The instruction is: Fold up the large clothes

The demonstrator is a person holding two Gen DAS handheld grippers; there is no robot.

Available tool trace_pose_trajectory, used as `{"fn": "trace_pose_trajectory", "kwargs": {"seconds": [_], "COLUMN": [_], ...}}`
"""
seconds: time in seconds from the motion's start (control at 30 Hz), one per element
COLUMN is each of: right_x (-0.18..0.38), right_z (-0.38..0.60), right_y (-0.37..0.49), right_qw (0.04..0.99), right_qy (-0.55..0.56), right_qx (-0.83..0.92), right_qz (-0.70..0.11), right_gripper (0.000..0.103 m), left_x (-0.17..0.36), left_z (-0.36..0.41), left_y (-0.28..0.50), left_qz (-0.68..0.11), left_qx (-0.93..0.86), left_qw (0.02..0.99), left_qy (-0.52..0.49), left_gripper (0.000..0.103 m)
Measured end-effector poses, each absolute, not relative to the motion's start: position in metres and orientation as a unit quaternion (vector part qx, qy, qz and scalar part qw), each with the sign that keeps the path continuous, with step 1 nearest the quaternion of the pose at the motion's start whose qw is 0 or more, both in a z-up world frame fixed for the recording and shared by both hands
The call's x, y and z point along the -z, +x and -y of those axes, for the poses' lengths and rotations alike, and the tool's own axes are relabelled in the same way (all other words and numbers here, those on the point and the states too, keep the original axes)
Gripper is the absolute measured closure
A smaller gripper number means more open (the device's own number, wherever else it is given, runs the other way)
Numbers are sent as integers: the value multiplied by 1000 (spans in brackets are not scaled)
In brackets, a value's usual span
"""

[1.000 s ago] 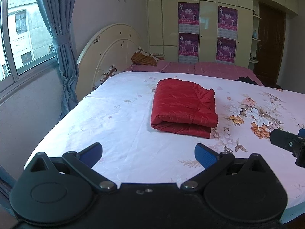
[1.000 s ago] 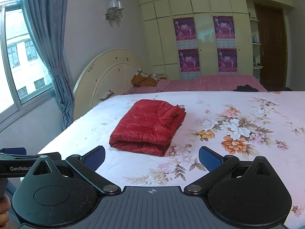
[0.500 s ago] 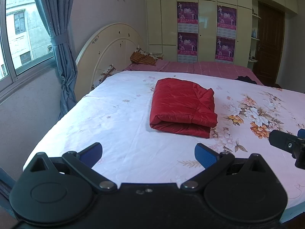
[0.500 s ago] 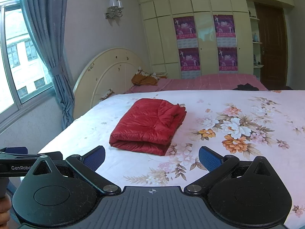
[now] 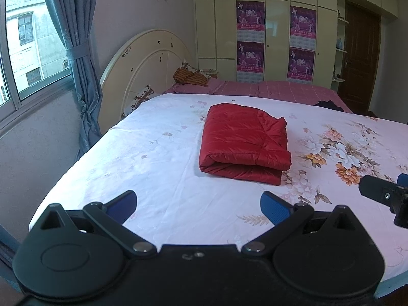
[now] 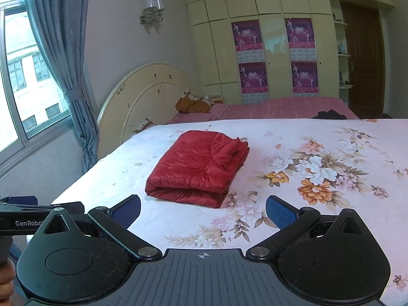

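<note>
**Left wrist view: folded red garment, both grippers released**

Left wrist view, entries left to right as we see them:

1. Window (image 5: 23, 40) and tied blue curtain (image 5: 76, 58), far left.
2. Cream headboard (image 5: 145, 61), behind the bed.
3. Left gripper (image 5: 199, 204), ours, blue pads spread wide, grasping nothing, held low over the near edge of the bed.
4. Red garment (image 5: 242, 142), puffy and quilted, folded into a thick rectangle on the floral sheet (image 5: 153, 153). It lies ahead of the left gripper and slightly to its right, well apart. Long axis runs away from us toward the headboard side; the rounded fold edge faces us.
5. Right gripper (image 5: 382, 191), only one side showing at the frame's edge.

Right wrist view, same order:

1. Left gripper (image 6: 23, 216), partly in frame at far left.
2. Red garment (image 6: 199, 168), ahead and left of centre.
3. Right gripper (image 6: 202, 210), pads wide apart, empty.

Judgement: we rate the fold as finished or nearly so. Neither gripper is clearly nearer; the garment sits between their lines of reach, so any tidying press would come straight forward from both.
</note>
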State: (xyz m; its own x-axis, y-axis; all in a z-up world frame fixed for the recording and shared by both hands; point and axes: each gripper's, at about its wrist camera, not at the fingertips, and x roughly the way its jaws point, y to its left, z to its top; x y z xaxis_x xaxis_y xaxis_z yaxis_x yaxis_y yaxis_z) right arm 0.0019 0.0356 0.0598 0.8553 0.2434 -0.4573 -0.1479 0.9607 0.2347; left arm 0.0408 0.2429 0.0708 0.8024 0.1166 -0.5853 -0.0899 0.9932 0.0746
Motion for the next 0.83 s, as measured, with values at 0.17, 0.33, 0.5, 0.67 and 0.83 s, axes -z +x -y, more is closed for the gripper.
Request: {"fn": "trace_pose_trajectory", "kwargs": {"seconds": [0.17,0.33,0.5,0.67,0.83], "right_x": [-58,-56,-54,-50,-41], "right_z": [-37,-36,-36,-33,-28], "right_y": [8,11,15,22,33], "right_qw": [958,957,956,954,952], "right_qy": [96,100,101,107,108], "right_qx": [-101,-100,-97,-90,-80], "right_qz": [-252,-255,-259,-264,-274], "right_gripper": [0,0,0,0,0], "left_x": [-69,-66,-63,-59,-48], "left_z": [-243,-245,-245,-246,-254], "left_y": [48,55,62,69,92], "left_qz": [-314,-322,-330,-321,-331], "left_qx": [-53,-49,-43,-24,-34], "left_qw": [948,945,943,947,943], "left_qy": [21,18,16,11,0], "left_gripper": [0,0,0,2,0]}}
